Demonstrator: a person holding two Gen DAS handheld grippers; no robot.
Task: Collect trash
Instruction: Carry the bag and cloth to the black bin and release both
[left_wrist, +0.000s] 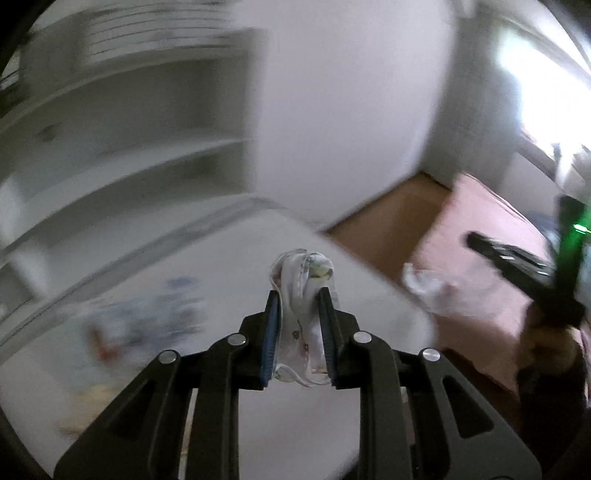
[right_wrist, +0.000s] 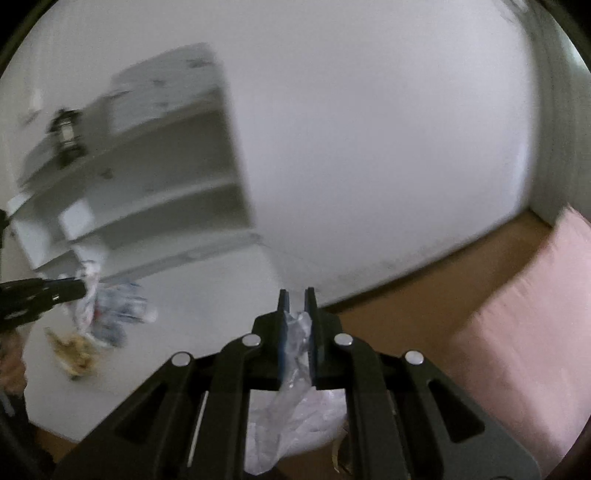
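Left gripper (left_wrist: 298, 295): blue pads pinch a crumpled white printed wrapper (left_wrist: 303, 291), which sticks out beyond the fingertips above the white tabletop (left_wrist: 207, 266). Right gripper (right_wrist: 296, 295): jaws pressed together on a clear thin plastic bag (right_wrist: 295, 354), which hangs below the fingers toward the brown floor (right_wrist: 417, 306).

Shelf (left_wrist: 122, 155): white, open tiers, left half of the left wrist view, blurred
Wall (right_wrist: 369, 147): plain white, centre of the right wrist view
Table (left_wrist: 229, 258): white top, lower centre
Floor (right_wrist: 424, 295): brown, right of centre
Cushion (right_wrist: 535, 314): pink, lower right
Window (left_wrist: 546, 92): bright, upper right
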